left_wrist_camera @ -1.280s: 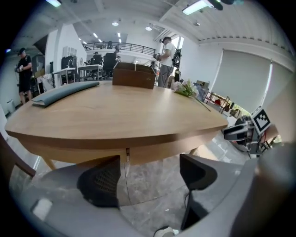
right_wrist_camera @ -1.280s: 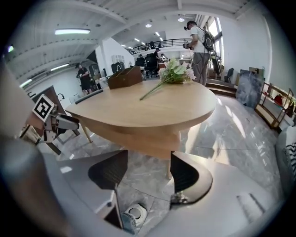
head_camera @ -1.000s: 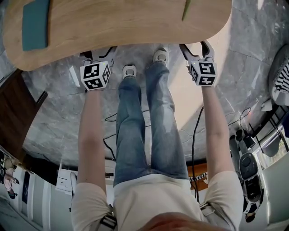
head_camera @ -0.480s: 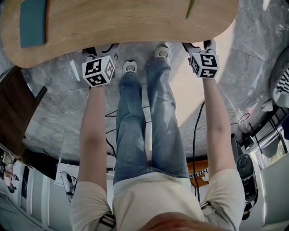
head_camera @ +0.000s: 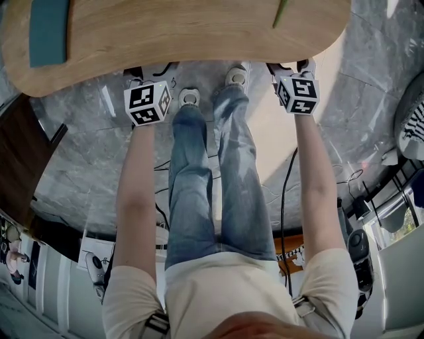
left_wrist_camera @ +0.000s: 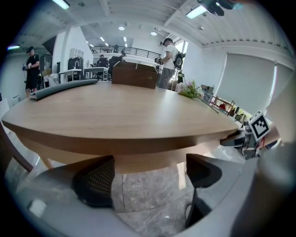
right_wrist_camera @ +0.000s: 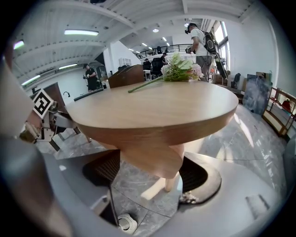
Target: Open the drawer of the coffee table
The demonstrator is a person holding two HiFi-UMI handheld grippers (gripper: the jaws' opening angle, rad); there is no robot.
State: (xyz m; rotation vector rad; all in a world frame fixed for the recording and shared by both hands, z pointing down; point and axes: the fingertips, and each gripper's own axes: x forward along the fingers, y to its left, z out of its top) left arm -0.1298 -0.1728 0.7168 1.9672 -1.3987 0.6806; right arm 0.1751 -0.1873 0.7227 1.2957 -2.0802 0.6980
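The oval wooden coffee table (head_camera: pixel 179 33) fills the top of the head view. My left gripper (head_camera: pixel 149 69) reaches under its near rim, left of my legs, and my right gripper (head_camera: pixel 289 66) does the same on the right. In the left gripper view the left gripper (left_wrist_camera: pixel 150 173) stands open, and a wooden panel (left_wrist_camera: pixel 152 159) under the top lies ahead between its jaws, untouched. In the right gripper view the right gripper (right_wrist_camera: pixel 150 171) is wide open around a rounded wooden part (right_wrist_camera: pixel 150 155) below the tabletop; its pads stay clear of it. I cannot make out a drawer handle.
A teal pad (head_camera: pixel 48 30) lies on the table's left end and a flower stem (head_camera: pixel 279 13) on its right. A table leg (right_wrist_camera: pixel 171 180) stands behind the right jaws. Dark wooden furniture (head_camera: pixel 20 165) stands left. Cables (head_camera: pixel 285 198) trail over the marble floor. People stand far behind.
Both grippers have edged toward the table's rim. The right gripper's jaw tips, plainly seen before, are now tucked under the edge. The left marker cube has shifted slightly right.
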